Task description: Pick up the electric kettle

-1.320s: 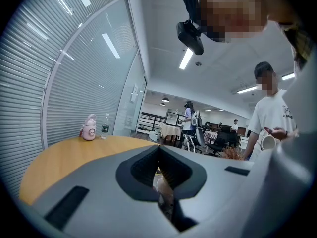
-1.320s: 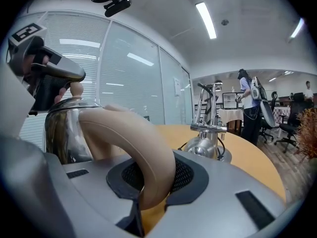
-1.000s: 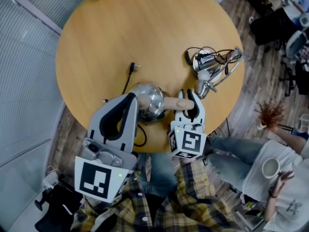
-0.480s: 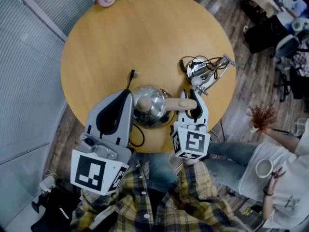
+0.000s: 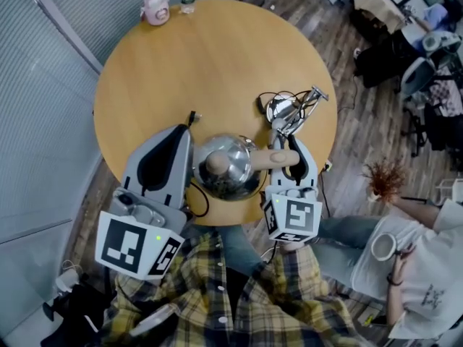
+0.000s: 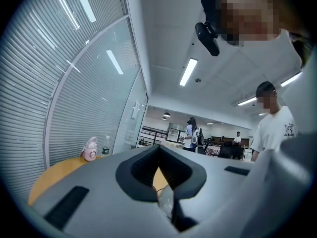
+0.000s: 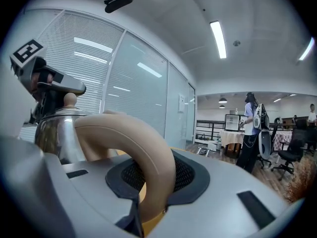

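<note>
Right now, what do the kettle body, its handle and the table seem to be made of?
The kettle body: polished metal, probably stainless steel; it mirrors its surroundings. The handle: smooth matte beige with no grain, likely plastic, perhaps painted wood. The table: pale satin wood look with faint grain; solid wood or laminate, I cannot tell.

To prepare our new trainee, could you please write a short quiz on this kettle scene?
1. True or false: the right gripper has its jaws closed on the steel body of the kettle.
2. What stands at the far edge of the table? A) a laptop B) a pink container C) a plate
3. In the head view, on which side of the kettle is the left gripper?
Key: 1 false, they clamp the beige handle. 2 B. 3 The left, opposite the handle.
</note>
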The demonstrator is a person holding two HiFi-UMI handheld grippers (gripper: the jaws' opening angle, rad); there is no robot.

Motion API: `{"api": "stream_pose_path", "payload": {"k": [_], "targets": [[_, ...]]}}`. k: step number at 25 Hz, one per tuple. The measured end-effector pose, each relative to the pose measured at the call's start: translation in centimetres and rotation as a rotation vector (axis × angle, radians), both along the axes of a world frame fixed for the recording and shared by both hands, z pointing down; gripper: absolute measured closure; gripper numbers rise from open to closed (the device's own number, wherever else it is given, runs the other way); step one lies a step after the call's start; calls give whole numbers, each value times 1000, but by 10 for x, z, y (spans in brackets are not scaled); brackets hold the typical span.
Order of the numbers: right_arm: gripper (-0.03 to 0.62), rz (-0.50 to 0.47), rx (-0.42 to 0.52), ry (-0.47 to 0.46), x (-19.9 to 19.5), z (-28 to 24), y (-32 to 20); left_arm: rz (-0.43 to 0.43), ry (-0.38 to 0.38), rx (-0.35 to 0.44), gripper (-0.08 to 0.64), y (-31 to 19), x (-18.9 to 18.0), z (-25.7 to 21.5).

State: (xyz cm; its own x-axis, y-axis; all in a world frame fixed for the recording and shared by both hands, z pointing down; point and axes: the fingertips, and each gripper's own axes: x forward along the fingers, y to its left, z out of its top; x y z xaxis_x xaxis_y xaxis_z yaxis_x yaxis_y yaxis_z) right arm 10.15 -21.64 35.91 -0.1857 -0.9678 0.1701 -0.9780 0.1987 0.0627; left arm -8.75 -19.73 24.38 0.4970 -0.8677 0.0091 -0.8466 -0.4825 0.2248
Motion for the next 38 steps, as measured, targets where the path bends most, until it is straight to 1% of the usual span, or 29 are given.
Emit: {"api": "stream_pose_path", "payload": {"k": [5, 10, 16, 23, 30, 38], "targets": [[492, -18, -2, -20, 13, -24, 15, 14, -3, 8, 558, 11, 8, -15], [492, -21, 3, 6, 29, -41, 28, 51, -14, 16, 557, 19, 23, -21], [492, -2, 11, 37, 54, -57, 44, 96, -16, 20, 557, 28, 42, -22], [491, 23, 13, 40, 77, -67, 57, 125, -15, 16, 558, 34, 61, -19], [491, 12, 28, 23, 80, -75, 57, 133, -16, 30, 557, 35, 73, -26], [491, -15, 16, 16, 79, -72, 50, 110, -30, 21, 557, 32, 75, -23]]}}
